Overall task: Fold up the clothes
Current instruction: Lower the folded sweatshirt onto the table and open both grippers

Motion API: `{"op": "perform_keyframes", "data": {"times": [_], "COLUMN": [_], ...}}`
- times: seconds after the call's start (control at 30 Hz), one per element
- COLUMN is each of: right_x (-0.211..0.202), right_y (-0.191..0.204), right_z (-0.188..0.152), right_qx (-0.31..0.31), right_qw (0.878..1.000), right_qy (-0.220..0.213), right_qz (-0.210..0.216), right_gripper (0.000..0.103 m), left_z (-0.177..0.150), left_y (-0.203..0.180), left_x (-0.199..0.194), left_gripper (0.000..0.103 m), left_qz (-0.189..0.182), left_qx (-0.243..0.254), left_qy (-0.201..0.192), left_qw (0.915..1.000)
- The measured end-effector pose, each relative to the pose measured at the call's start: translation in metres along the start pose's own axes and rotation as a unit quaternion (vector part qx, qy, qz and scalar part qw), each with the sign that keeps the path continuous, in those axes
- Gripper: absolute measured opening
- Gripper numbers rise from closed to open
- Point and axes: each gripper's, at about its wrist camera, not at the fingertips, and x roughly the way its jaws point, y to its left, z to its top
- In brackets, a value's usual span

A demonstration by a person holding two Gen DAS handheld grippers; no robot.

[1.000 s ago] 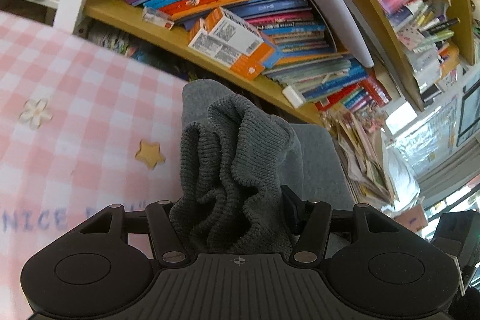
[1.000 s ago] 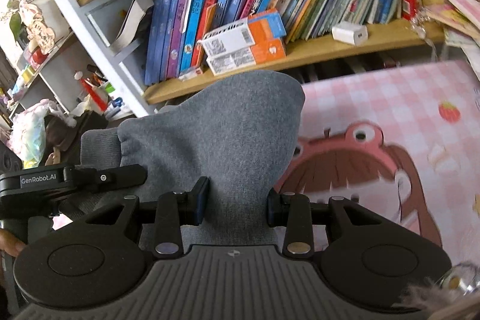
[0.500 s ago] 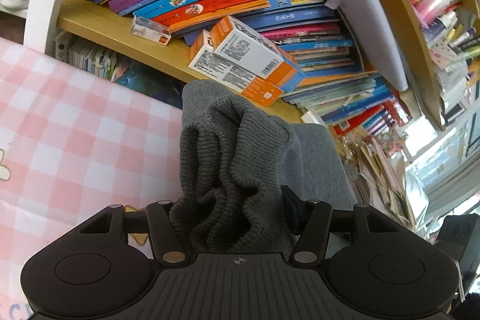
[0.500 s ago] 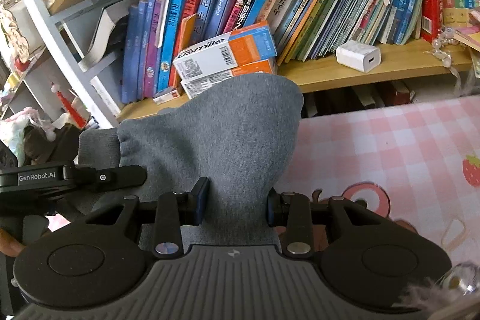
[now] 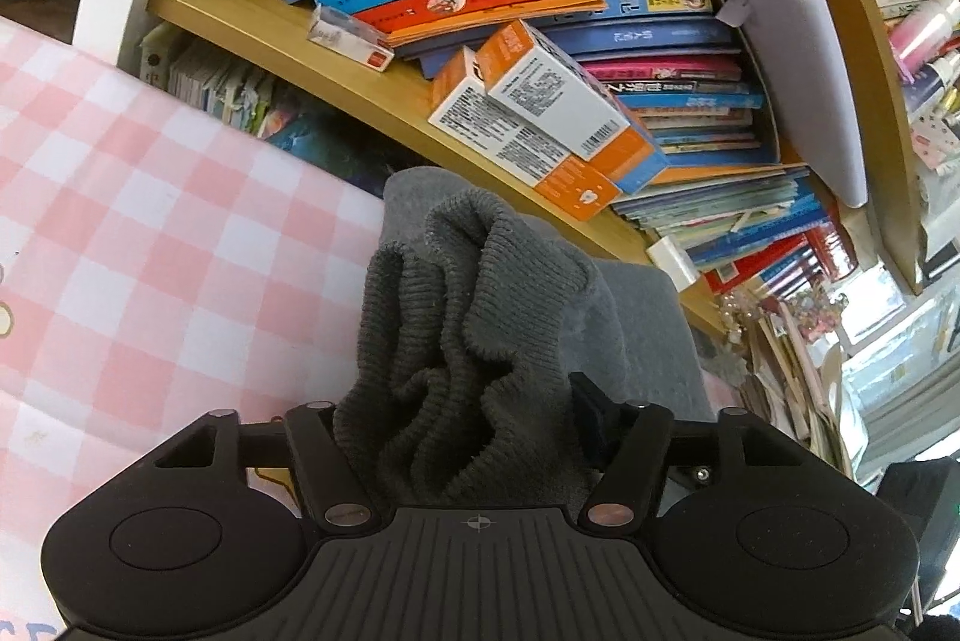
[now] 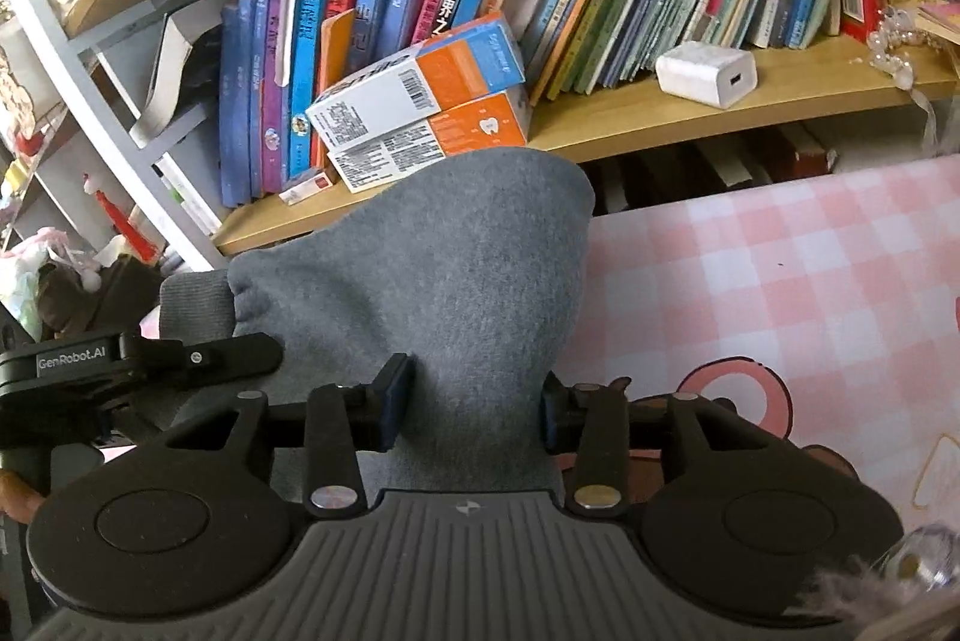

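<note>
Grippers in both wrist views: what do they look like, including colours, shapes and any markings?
Both are matte black plastic. The left gripper and right gripper each show a ribbed central body with a small crosshair mark, two round side discs, and linkage arms with metal rivets. The right gripper's pads look dark blue. In the right wrist view the left gripper's finger reads "GenRobot.AI".

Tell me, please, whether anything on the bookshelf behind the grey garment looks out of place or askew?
Yes: two orange-and-white cartons lie stacked flat and skewed in front of the upright books, and a white charger plug sits loose on the shelf. A small red-and-white box lies at the shelf's edge.
</note>
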Motion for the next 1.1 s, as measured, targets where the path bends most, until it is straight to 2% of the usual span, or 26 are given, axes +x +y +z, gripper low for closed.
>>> {"op": "perform_keyframes", "data": {"times": [0.13,0.23,0.53,0.83,0.9,1.1], "right_x": [-0.006,-0.016,-0.056,-0.092,-0.098,-0.113], "right_y": [0.004,0.005,0.019,0.054,0.061,0.073], "right_z": [0.0,-0.001,-0.018,-0.059,-0.068,-0.09], "right_qx": [0.003,0.012,0.002,-0.042,-0.049,-0.049], "right_qw": [1.0,1.0,0.999,0.995,0.994,0.991], "right_qy": [-0.003,-0.009,-0.027,-0.017,-0.014,-0.013], "right_qz": [-0.02,-0.024,-0.048,-0.089,-0.1,-0.122], "right_gripper": [0.058,0.062,0.064,0.069,0.07,0.078], "left_z": [0.0,-0.002,-0.024,-0.062,-0.069,-0.086], "left_y": [-0.001,-0.005,-0.023,-0.033,-0.034,-0.034], "left_x": [-0.006,-0.017,-0.063,-0.094,-0.101,-0.118], "left_gripper": [0.074,0.076,0.077,0.078,0.084,0.088], "left_qz": [0.013,0.025,0.057,0.092,0.097,0.119], "left_qx": [0.003,0.022,0.084,0.106,0.11,0.116], "left_qy": [-0.005,-0.013,-0.038,-0.028,-0.029,-0.036], "left_qw": [0.9999,0.9994,0.9941,0.9897,0.9888,0.9855]}}
